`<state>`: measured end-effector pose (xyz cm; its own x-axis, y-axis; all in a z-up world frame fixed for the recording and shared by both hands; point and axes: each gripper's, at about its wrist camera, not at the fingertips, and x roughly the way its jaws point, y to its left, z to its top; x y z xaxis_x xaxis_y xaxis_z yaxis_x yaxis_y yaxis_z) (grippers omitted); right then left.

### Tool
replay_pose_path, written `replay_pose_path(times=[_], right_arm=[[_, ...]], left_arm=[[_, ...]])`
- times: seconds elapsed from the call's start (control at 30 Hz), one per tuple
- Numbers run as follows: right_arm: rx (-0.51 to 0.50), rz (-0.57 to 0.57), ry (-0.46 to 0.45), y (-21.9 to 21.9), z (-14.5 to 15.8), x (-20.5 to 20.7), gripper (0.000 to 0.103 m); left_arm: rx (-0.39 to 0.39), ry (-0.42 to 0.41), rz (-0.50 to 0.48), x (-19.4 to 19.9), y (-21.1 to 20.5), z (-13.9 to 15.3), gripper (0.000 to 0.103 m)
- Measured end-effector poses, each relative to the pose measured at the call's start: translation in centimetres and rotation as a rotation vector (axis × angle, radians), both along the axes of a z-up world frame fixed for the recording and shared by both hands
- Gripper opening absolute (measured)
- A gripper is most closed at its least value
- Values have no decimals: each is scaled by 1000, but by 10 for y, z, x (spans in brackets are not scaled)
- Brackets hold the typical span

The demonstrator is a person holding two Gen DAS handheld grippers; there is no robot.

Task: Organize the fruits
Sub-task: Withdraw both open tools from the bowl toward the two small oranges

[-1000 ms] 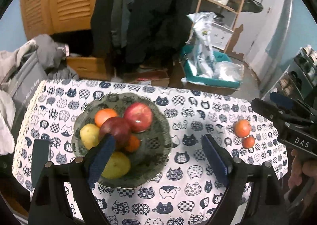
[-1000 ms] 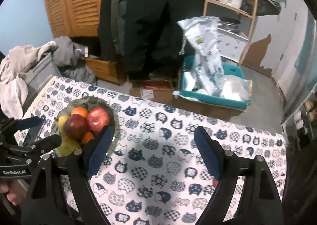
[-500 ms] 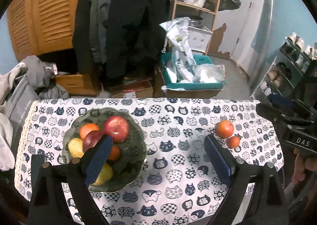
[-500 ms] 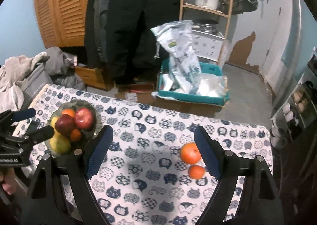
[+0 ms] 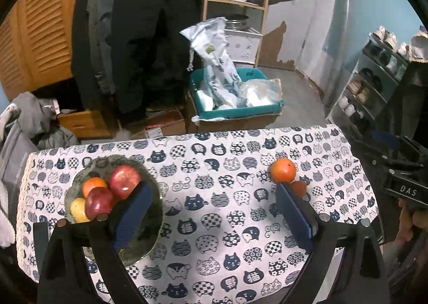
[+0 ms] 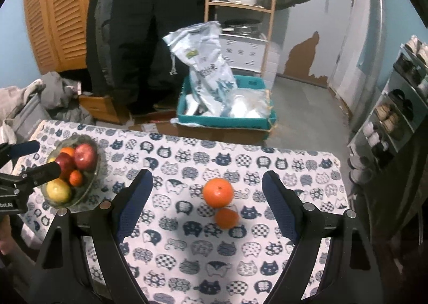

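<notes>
A greenish glass bowl [image 5: 107, 161] stands at the left of the cat-print tablecloth [image 5: 214, 223]. It holds two red apples [image 5: 124, 181], an orange and a yellow fruit. A large orange [image 5: 283, 169] and a small orange [image 5: 298, 187] lie touching on the cloth at the right. My left gripper [image 5: 212, 187] hangs open over the middle of the table, holding nothing; its left finger covers part of the bowl. My right gripper [image 6: 207, 175] is open above the large orange [image 6: 217, 192] and small orange [image 6: 226, 218], which show between its fingers. The bowl [image 6: 93, 178] is far left there.
Beyond the table's far edge, a teal crate [image 6: 224, 119] of plastic bags sits on the floor. A wooden shelf [image 6: 238, 7] with pots stands behind it. A shoe rack [image 6: 396, 116] is at the right, piled clothes [image 6: 53, 95] at the left.
Both grippers have moved right along the table and pulled back a little. The bowl has slid left in both views. The two oranges now show between the right gripper's fingers.
</notes>
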<state>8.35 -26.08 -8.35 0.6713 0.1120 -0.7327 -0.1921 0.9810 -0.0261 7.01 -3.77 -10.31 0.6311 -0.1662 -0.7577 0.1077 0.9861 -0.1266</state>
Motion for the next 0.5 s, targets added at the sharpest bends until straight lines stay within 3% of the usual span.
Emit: replay_pose_path(times=[0.3, 0.5], right_arm=[[6, -55, 33, -34, -16, 4, 84], [12, -77, 93, -48, -42, 13, 84]], left_arm=[[25, 26, -44, 13, -30, -13, 95], [48, 61, -57, 26, -47, -33, 95]])
